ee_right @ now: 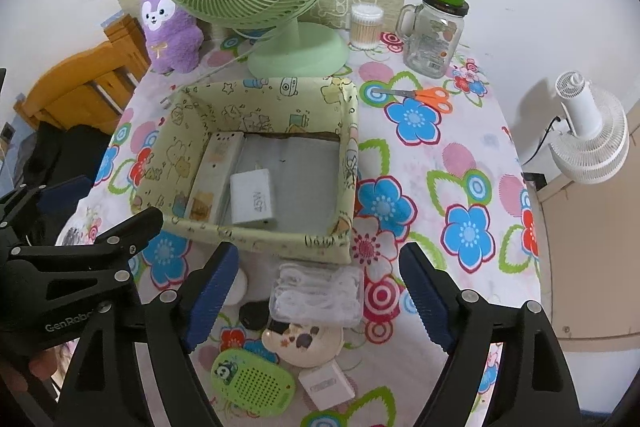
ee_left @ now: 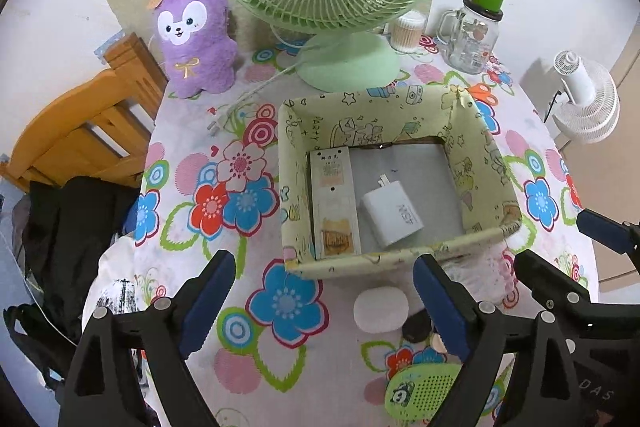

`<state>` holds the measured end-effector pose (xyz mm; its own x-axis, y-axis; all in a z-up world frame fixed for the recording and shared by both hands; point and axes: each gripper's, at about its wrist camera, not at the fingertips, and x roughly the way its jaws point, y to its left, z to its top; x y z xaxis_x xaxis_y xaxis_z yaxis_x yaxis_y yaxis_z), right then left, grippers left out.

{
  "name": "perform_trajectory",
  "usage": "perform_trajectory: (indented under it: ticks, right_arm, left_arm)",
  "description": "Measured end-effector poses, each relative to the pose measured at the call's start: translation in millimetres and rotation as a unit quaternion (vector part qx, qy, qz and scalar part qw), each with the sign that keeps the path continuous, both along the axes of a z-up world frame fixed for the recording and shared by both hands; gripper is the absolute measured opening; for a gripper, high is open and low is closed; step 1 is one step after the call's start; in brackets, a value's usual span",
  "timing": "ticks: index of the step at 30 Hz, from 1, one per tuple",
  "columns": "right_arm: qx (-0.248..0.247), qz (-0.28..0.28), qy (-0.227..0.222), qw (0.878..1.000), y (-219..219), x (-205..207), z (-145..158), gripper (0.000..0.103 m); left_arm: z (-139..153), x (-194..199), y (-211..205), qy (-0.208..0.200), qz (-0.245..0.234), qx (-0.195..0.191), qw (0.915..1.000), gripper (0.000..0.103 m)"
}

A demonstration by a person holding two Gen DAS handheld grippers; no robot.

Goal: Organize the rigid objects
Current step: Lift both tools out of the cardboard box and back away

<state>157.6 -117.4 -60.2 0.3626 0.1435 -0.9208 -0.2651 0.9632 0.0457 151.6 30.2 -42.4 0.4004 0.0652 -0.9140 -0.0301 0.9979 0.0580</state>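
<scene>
While both of your tongs hang open and empty over the near edge of the flowered surface (ee_right: pixel 460 187), choose the next piece before you lower either one. Your left tongs (ee_left: pixel 324 303) have bare cloth between their blue pads; your right tongs (ee_right: pixel 316 291) stand spread above a clear plastic case of white floss picks (ee_right: pixel 316 293).

Nearest you lie a green perforated oval case with a panda print (ee_right: pixel 252 381), a small white square plug (ee_right: pixel 326 383) and a cream round case with dark blotches (ee_right: pixel 304 345). Just behind them sit a small black piece (ee_right: pixel 253 314) and a white rounded puck (ee_left: pixel 380 309). All are loose and still outside the box.

For the clear case, I would bring the right pads down on its two short sides, keep the tongs level, and close only when both pads are clear of the cream case touching its near edge.

Farther on, the pale green cartoon-print box (ee_right: pixel 264 239) holds a long white remote-like bar (ee_right: pixel 216 179) along its left wall and a white charger block (ee_right: pixel 252 199) beside it. Its right half is free, so place things there. Orange-handled scissors (ee_right: pixel 428 95) lie beyond the box, to its right.
</scene>
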Motion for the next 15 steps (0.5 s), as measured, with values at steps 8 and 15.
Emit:
perform_trajectory:
  ticks: [8, 15]
  right_arm:
    - [-0.002, 0.000, -0.018, 1.000, -3.8, -24.1, 10.8, 0.085]
    - [0.001, -0.001, -0.023, 1.000, -8.9, -42.2, 17.1, 0.085]
  left_arm:
    - [12.0, -23.5, -2.6, -0.016, -0.005, 0.003, 0.9998, 0.092]
    - [19.2, -44.7, -9.6, -0.033, -0.010, 0.021, 0.9992, 0.092]
